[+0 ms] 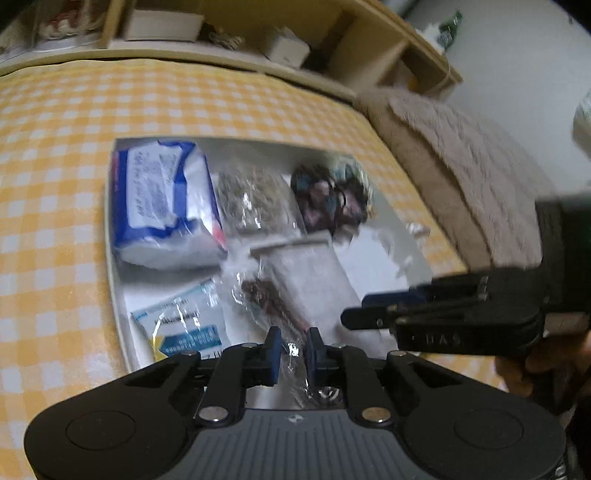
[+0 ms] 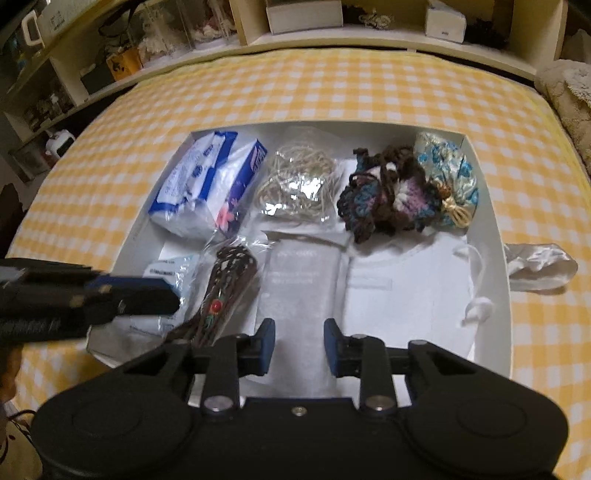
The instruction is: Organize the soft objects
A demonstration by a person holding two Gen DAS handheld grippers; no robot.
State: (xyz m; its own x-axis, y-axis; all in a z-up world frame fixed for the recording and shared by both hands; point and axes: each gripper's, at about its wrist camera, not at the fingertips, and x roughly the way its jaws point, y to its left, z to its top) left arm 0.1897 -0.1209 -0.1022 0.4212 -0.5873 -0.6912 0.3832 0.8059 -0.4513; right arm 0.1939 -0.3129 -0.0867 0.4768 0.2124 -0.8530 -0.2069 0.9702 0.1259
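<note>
A white box point(image 2: 491, 221) on the yellow checked cloth holds soft items: a blue tissue pack point(image 2: 207, 184), a bag of pale cord point(image 2: 299, 184), a crocheted dark bundle point(image 2: 384, 192), a blue brocade pouch point(image 2: 450, 173), a white mesh packet point(image 2: 299, 280), white fabric point(image 2: 406, 291) and a clear bag with a brown cord point(image 2: 221, 291). My left gripper point(image 1: 293, 356) is narrowly open over the clear bag's near end point(image 1: 266, 299); whether it grips the plastic is unclear. My right gripper point(image 2: 299, 347) is open and empty above the mesh packet.
A satin ribbon point(image 2: 539, 266) lies on the cloth right of the box. A beige fleece blanket point(image 1: 472, 177) lies at the right. Wooden shelves point(image 2: 303, 22) with boxes stand behind the table. A small blue-white sachet point(image 1: 181, 325) lies in the box's near left corner.
</note>
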